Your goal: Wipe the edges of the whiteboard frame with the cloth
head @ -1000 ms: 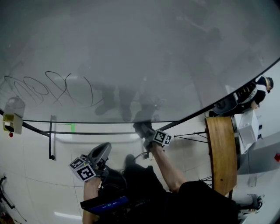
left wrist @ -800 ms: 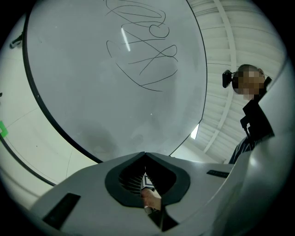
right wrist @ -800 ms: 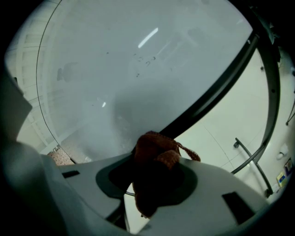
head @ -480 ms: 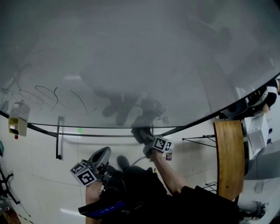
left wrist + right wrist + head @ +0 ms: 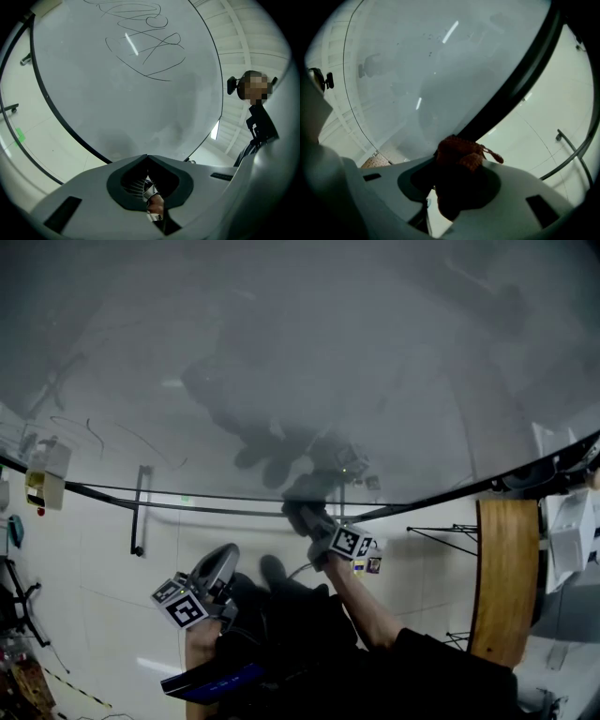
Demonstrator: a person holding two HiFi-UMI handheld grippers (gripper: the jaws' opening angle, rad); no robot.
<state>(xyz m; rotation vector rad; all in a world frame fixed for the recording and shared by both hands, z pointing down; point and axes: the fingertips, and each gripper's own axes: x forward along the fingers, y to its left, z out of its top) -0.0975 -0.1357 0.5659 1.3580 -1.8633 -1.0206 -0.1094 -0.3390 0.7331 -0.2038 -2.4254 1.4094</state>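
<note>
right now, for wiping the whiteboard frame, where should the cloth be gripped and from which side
Grip the cloth by its bunched middle, coming from the side away from the frame, so a wad sticks out past the jaw tips toward it. It's a floppy knit; the right gripper holds it this way.

Head view steeply down onto whiteboard (image 5: 281, 352), left gripper view facing it from further back, right gripper view close at frame edge (image 5: 513, 89), board shared by all three
</note>
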